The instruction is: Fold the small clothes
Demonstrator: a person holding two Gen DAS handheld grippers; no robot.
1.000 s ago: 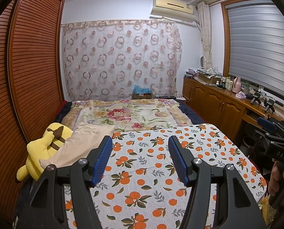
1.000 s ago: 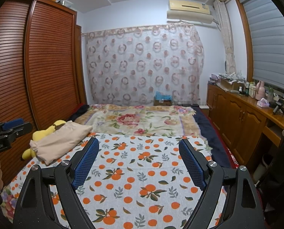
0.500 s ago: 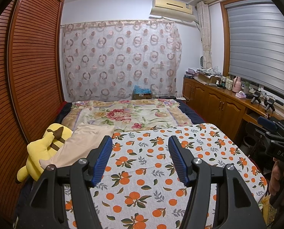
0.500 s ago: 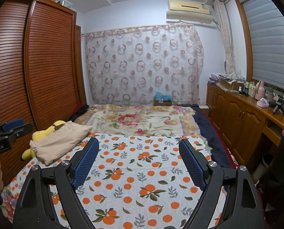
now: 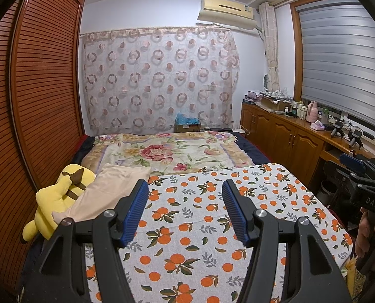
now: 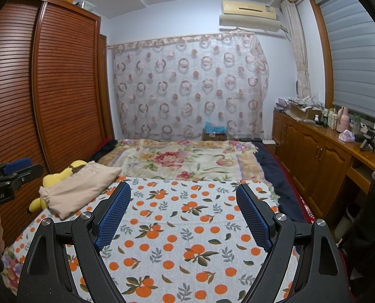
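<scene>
I see a white cotton sheet [image 5: 212,227] printed with oranges and grey-green leaves across the near end of the bed. Beyond it lies a cream floral blanket [image 5: 167,151] with red and pink blooms, over a navy quilt [image 6: 275,174] along the bed's right edge. At the left edge, a plain beige folded garment [image 5: 106,192] rests against a yellow plush toy [image 5: 58,197] with brown stripes. My black left gripper [image 5: 182,192] and black right gripper [image 6: 183,194] carry ribbed blue pads [image 5: 134,214]. The sheer curtain [image 5: 159,75] shows pink and brown rings; the slatted wardrobe [image 5: 43,88] is reddish brown.
</scene>
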